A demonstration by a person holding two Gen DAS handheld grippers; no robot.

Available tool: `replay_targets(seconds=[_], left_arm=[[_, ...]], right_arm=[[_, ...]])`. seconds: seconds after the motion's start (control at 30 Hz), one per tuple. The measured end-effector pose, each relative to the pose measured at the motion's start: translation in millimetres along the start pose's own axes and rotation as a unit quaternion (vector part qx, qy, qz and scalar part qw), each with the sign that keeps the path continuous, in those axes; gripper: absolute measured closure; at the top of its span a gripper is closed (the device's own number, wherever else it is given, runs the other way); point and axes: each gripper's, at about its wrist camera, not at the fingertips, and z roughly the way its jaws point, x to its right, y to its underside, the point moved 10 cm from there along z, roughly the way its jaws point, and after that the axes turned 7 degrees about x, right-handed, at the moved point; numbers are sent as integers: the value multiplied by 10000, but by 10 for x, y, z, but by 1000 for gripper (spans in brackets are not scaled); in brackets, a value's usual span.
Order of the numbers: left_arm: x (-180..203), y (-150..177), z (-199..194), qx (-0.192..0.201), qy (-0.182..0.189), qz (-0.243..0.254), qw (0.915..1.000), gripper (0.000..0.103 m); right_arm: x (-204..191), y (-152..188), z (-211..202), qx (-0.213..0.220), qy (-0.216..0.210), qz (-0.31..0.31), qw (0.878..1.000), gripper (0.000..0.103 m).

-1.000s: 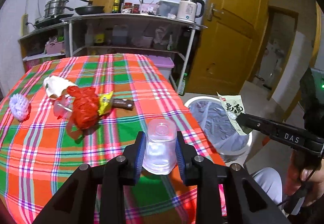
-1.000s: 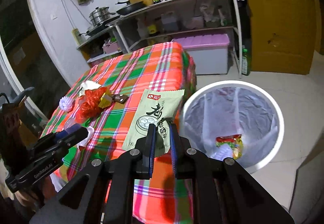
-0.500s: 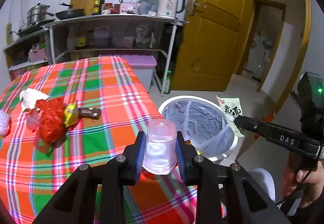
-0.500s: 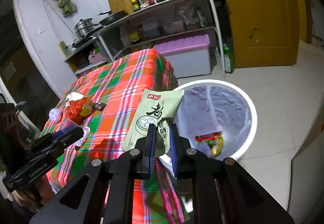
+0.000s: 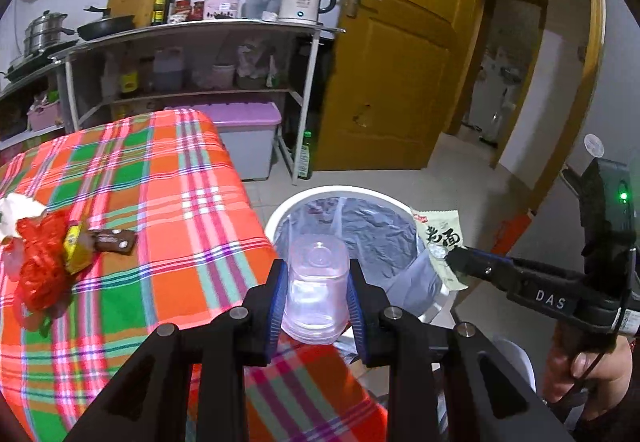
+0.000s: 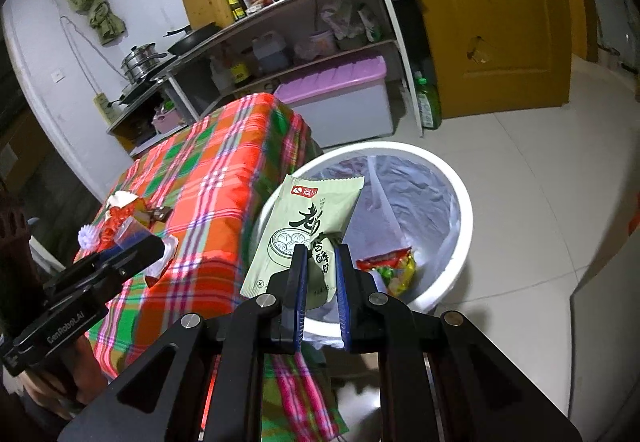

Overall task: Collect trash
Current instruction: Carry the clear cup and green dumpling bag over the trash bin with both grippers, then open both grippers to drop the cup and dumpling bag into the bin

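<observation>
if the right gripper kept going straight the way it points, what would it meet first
Probably the lined trash bin: the right gripper, shut on the green packet, points down into its opening, toward a red wrapper. Depth unclear.

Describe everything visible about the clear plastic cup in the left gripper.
The clear plastic cup is a small, see-through, thin-walled tumbler, held upside down with its flat round base on top and its wider rim below. It looks empty and undented. The left gripper has its jaws pressed on the cup's two sides. Nothing else touches it. It sits in the air, in front of the table edge and the white bin.
</observation>
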Motion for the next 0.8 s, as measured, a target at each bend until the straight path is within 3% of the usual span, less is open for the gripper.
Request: replay_targets(seconds=[0.8], left_arm=[[288,229,895,-849,364,7,9957,74]], right_arm=[[517,275,528,-692,408,236,9965,88]])
